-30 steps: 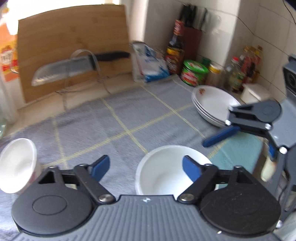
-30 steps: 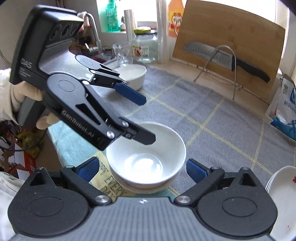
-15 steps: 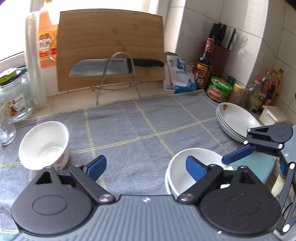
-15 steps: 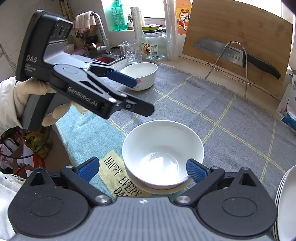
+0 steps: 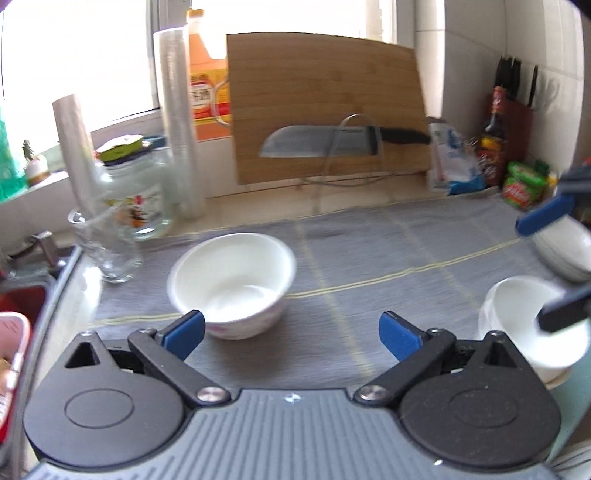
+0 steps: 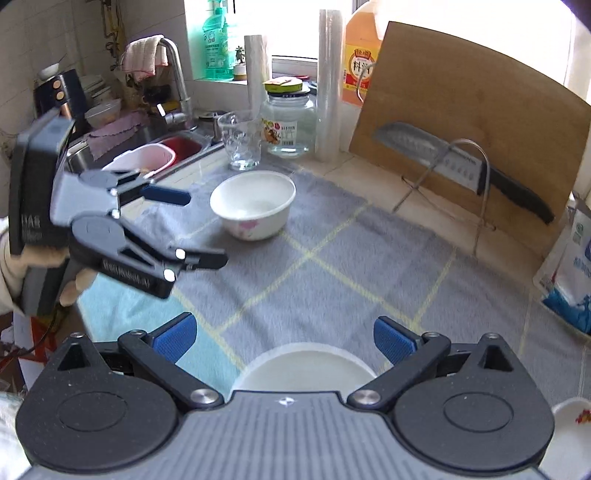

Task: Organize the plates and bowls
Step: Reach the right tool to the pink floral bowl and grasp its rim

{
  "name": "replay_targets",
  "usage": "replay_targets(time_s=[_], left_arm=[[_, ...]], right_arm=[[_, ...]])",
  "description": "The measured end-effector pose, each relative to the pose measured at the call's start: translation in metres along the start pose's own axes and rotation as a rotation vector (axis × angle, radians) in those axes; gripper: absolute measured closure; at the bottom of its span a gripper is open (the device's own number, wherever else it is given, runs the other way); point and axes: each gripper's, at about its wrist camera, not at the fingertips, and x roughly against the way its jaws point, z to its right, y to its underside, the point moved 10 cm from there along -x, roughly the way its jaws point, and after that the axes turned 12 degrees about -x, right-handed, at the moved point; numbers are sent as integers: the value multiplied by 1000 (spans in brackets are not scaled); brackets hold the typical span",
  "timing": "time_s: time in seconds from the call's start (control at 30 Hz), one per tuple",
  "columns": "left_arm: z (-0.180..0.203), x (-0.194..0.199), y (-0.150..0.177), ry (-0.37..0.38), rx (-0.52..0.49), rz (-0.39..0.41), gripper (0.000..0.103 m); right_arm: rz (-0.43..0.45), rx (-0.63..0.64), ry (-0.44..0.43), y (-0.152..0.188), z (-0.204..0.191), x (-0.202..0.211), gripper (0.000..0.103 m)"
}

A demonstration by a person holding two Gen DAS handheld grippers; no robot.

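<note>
The left gripper point(image 6: 207, 230) has a blurred label I cannot read; its jaws have just been opening, nothing between; the white bowl point(image 5: 231, 290) with pink flowers sits near the grey mat's point(image 5: 369, 258) sink-side edge; the right gripper point(image 6: 282, 334) is spread, empty.

Kitchen corner by a bright window, white tiled walls.

Daylight pours through the window point(image 6: 295, 33) at the top of the right wrist view, washing out the glass. White wall tiles point(image 5: 535, 44) fill the upper right of the left wrist view. A wooden cutting board point(image 6: 469, 96) leans against the wall, a knife point(image 6: 461, 170) on a wire stand before it. The surface point(image 6: 369, 173) carries a grey checked cloth point(image 6: 332, 266). At the left of the right wrist view sits a steel sink point(image 6: 147, 140) with a tap point(image 6: 177, 74), a rag draped over it.
</note>
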Motion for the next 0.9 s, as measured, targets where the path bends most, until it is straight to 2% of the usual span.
replay_targets(time_s=[0.07,0.23,0.6,0.8,0.9], left_arm=[[-10,-5,4,-29,-19,-6,3],[-26,-20,12,-34,-39,-11,3],[-38,-50,24,27,-2,-18,3],[-42,-58,23,42,-4,-2,3],[-45,-62,22,44,3,3,4]], right_arm=[[1,0,9,-10,-7,-7,0],[-5,24,17,-35,-22,-27,0],[-69,24,-19,-86,-40,-87,0],[-112,36,-31,-104,-43,-121,1],[-142,36,-42,-108,-43,-139,5]])
